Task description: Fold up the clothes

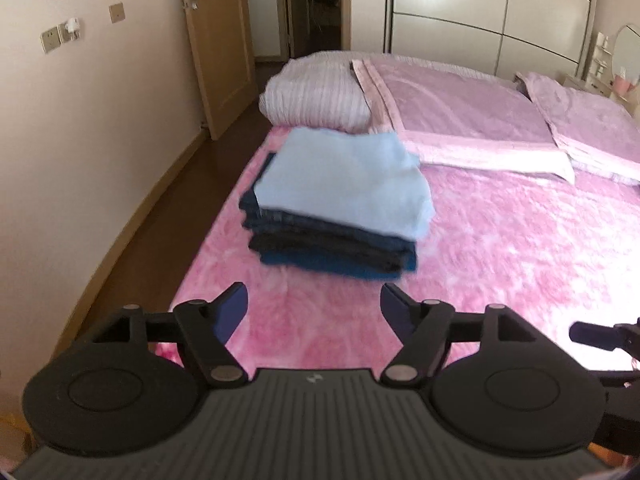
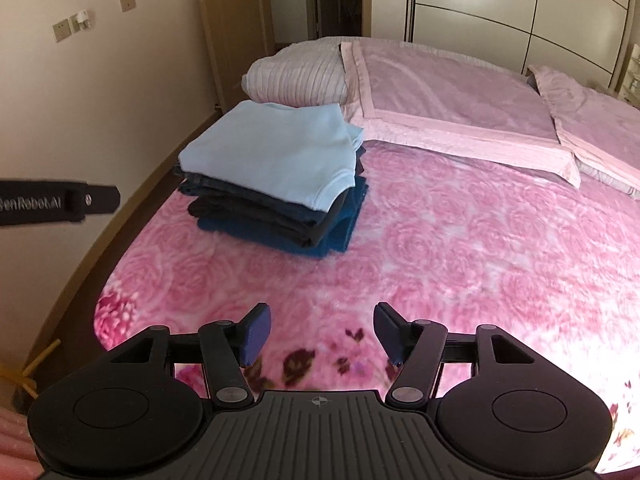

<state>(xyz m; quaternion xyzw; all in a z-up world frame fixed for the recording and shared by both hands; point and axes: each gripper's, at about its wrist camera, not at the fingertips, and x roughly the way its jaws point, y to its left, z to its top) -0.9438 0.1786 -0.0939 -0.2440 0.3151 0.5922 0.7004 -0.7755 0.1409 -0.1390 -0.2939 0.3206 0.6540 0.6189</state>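
A stack of folded clothes sits on the pink floral bedspread (image 1: pixel 500 248) near the bed's left edge. A light blue folded garment (image 1: pixel 344 178) lies on top of several dark folded garments (image 1: pixel 332 252). The same light blue garment (image 2: pixel 276 156) and dark garments (image 2: pixel 280 220) show in the right wrist view. My left gripper (image 1: pixel 314 306) is open and empty, a little short of the stack. My right gripper (image 2: pixel 320 328) is open and empty, further back over the bedspread (image 2: pixel 480 260). The left gripper's body (image 2: pixel 60 202) shows at the left edge of the right wrist view.
A folded striped quilt (image 1: pixel 316 94) and two pink pillows (image 1: pixel 460 116) lie at the head of the bed. A wall with sockets (image 1: pixel 60 36) and a wooden door (image 1: pixel 216 40) stand left. A white wardrobe (image 1: pixel 480 8) stands behind.
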